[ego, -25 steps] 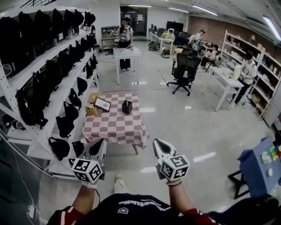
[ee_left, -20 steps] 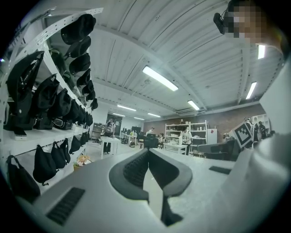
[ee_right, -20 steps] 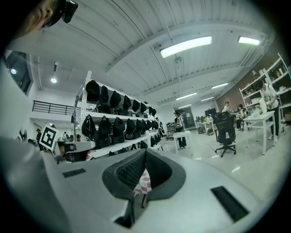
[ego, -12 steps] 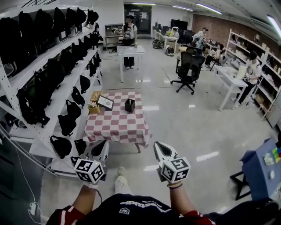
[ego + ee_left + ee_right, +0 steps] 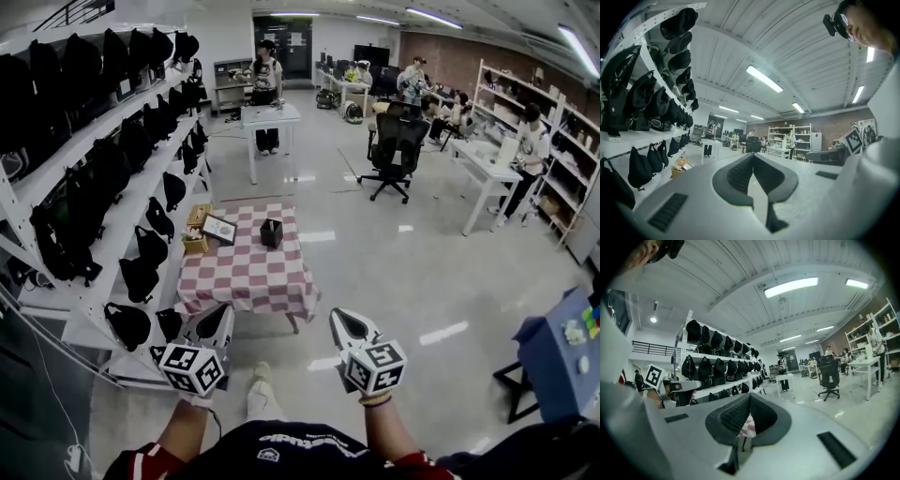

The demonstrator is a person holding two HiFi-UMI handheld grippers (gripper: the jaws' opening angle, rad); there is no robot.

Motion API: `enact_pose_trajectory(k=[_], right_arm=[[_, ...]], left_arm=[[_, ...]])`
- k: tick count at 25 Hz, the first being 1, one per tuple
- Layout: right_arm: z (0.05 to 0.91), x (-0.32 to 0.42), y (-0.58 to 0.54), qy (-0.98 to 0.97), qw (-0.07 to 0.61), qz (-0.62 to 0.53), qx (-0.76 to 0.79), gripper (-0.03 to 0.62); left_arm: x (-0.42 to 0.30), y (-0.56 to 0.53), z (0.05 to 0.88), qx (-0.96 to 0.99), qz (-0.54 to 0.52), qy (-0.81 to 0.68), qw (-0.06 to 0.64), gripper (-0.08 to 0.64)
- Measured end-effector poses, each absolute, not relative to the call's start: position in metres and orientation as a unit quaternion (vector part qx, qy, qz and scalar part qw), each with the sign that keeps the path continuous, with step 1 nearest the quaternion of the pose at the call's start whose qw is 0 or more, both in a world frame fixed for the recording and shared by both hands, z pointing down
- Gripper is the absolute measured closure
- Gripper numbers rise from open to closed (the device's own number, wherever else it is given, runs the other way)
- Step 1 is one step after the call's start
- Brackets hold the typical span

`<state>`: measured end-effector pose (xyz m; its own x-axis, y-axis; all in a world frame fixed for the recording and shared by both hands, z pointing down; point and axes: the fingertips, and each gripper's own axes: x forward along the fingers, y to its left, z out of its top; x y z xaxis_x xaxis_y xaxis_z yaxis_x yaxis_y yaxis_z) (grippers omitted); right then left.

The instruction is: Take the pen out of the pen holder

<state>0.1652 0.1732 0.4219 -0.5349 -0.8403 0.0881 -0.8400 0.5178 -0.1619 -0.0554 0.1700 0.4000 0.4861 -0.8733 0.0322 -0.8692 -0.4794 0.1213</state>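
The black pen holder [image 5: 272,232] stands on a low table with a red-and-white checkered cloth [image 5: 246,272], a few steps ahead of me. At this distance no pen can be made out in it. My left gripper [image 5: 222,311] and right gripper [image 5: 337,315] are held side by side in front of my body, pointing level toward the table and well short of it. Both are shut with nothing between the jaws. In the left gripper view the left gripper [image 5: 753,155] shows its tips meeting. Below the tips of the right gripper [image 5: 749,395] a strip of the checkered cloth [image 5: 747,425] shows.
A framed picture [image 5: 220,227] and small boxes [image 5: 196,236] sit on the table's left part. Shelves of black bags [image 5: 112,178] line the left wall. Beyond the table are a white table [image 5: 271,116], a standing person [image 5: 267,70] and an office chair [image 5: 397,142]. A blue stand [image 5: 553,354] is at right.
Both grippers have stayed shut and in place. Only the head view has shifted slightly, so the table sits a little lower in the picture.
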Motion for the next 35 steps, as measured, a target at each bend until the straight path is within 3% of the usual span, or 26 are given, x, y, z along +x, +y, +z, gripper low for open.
enact_pose_trajectory(k=[20,35], right_arm=[[0.429,0.151,0.13,0.871,-0.024,-0.095,-0.481,0.597],[0.423,0.141,0.025,0.866,-0.043,-0.095,-0.489,0.597]], left_arm=[[-0.072,0.13,0.414,0.857,-0.024,-0.509,0.074,0.554],[-0.086,0.012,0.414,0.857,-0.024,-0.511,0.067,0.554]])
